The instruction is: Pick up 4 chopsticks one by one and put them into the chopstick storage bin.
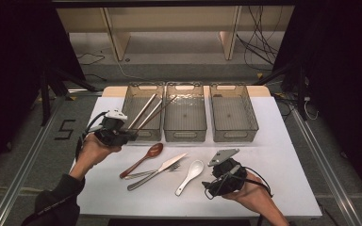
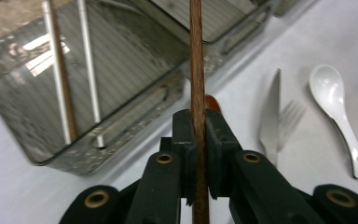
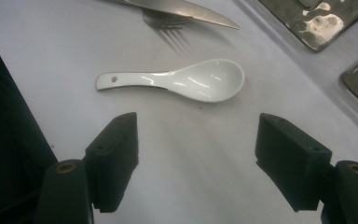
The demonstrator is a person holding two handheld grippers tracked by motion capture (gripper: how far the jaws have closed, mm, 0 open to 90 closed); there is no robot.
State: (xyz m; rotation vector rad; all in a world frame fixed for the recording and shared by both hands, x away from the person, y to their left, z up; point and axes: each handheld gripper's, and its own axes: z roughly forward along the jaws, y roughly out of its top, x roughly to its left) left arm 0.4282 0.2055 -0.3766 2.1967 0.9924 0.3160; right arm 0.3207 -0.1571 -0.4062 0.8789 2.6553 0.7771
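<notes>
A: State of the left gripper (image 2: 198, 140)?
B: Jaws clamped on a thin brown wooden chopstick (image 2: 196, 56), which slants up over the near wall of the leftmost clear plastic bin (image 1: 143, 113). Two chopsticks (image 1: 143, 110) already lean inside that bin.
A: Right gripper (image 3: 196, 154)?
B: Jaws wide apart, nothing between them, hovering above the white table (image 3: 51, 46), just short of the white ceramic soup spoon (image 3: 186, 81).

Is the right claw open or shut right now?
Open. In the right gripper view the right claw has its jaws standing wide apart over bare table, with the white spoon lying just beyond them, untouched.
</notes>
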